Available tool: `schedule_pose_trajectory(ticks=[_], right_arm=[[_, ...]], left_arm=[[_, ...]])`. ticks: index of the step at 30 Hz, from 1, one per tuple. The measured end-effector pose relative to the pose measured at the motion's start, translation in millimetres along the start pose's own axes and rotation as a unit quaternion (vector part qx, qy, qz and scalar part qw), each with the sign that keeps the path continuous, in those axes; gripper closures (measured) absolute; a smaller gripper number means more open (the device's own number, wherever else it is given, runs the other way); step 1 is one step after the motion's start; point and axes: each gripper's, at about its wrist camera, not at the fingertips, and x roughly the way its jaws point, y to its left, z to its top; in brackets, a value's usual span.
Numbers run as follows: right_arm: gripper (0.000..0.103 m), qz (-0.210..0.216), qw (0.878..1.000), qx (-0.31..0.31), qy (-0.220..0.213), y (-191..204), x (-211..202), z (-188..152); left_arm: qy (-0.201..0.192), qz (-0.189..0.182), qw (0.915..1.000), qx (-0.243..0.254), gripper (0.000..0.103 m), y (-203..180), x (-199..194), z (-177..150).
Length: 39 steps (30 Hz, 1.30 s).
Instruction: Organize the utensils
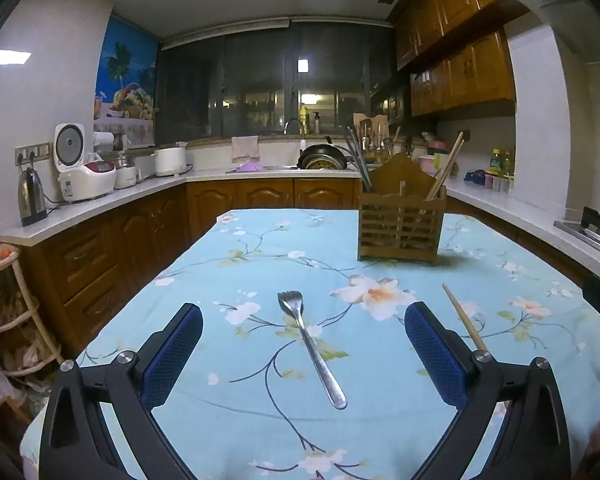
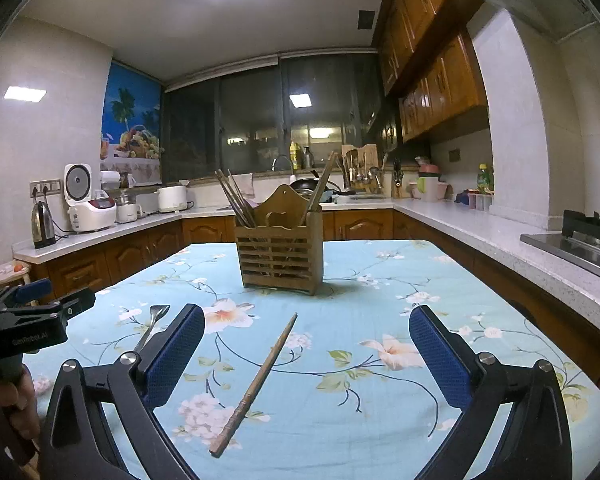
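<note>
A metal fork (image 1: 311,347) lies on the blue floral tablecloth (image 1: 260,264), tines pointing away, between the fingers of my open, empty left gripper (image 1: 303,314). A wooden chopstick (image 2: 256,384) lies between the fingers of my open, empty right gripper (image 2: 306,320); it also shows in the left wrist view (image 1: 464,318). The fork's head (image 2: 156,314) shows left of the right gripper's left finger. A slatted wooden utensil holder (image 1: 400,222) stands at the far side of the table, with dark chopsticks in its left part and light ones in its right. It also shows in the right wrist view (image 2: 280,252).
The left gripper's body (image 2: 36,320) and a hand sit at the left of the right wrist view. Kitchen counters (image 1: 100,200) surround the table, with a kettle (image 1: 32,198) and a rice cooker (image 1: 84,176). A stove (image 2: 580,240) is at the right.
</note>
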Motion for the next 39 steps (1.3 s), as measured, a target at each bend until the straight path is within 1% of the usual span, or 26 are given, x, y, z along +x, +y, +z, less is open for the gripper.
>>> schedule_pose_trajectory(ticks=[21,39], right_arm=[[0.000,0.004,1.000,0.000,0.001,3.3,-1.8,0.0],[0.000,0.004,1.000,0.000,0.002,5.2,-1.7,-0.2]], left_arm=[[0.000,-0.004,1.0000,0.007,0.001,-1.0,-4.4,0.6],[-0.005,-0.004,0.9999,0.013,0.001,-9.5,-8.4,-0.2]])
